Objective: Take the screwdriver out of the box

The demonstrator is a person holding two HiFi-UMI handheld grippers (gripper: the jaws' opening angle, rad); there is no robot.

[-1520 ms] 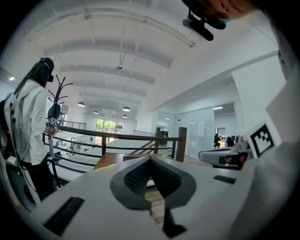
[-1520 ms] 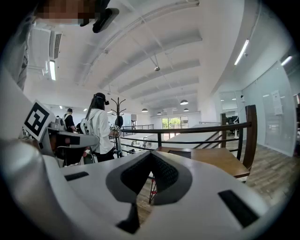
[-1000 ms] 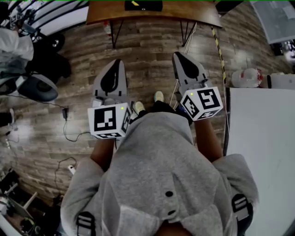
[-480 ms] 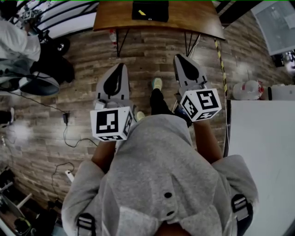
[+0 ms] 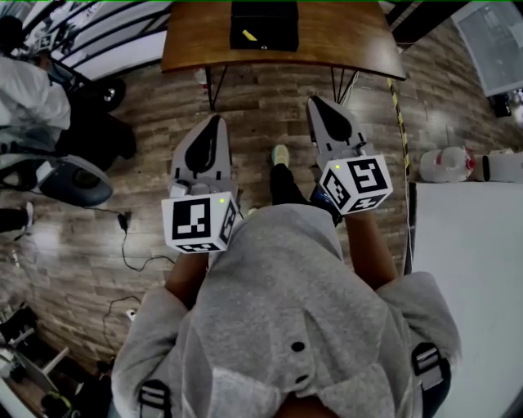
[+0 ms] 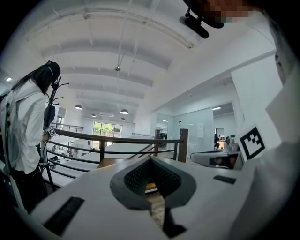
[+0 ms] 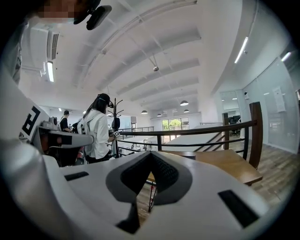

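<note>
"Grey pads (image 6: 129, 185) on the left gripper (image 5: 213, 122): how do they stand?"

"Tips pressed together, with a hollow behind them. Only floor planks and a table edge show through it, so nothing is gripped. The right gripper (image 5: 316, 101) is the same: jaws closed and empty."

"And where do the two sit in the head view?"

"Side by side at mid-frame, both pointing toward the top edge, well apart from each other. Each marker cube, left (image 5: 198, 223) and right (image 5: 356, 184), sits at the near end, just above the person's grey hooded top (image 5: 286, 318). One shoe (image 5: 280, 153) shows between the grippers on the wood-plank floor (image 5: 261, 86)."

"The box?"

"A black box (image 5: 263, 20) rests on the wooden table (image 5: 359, 45) along the top edge of the frame, ahead of both grippers and well apart from them. A yellow streak (image 5: 249, 35) lies in it. Whether that is the screwdriver cannot be told, since it is too small."

"Anything further out?"

"A bystander in white (image 5: 33, 90) stands at the upper left, a white surface (image 5: 470, 269) fills the right side, and a dark railing (image 7: 197, 132) crosses the right gripper view beyond the table."
</note>
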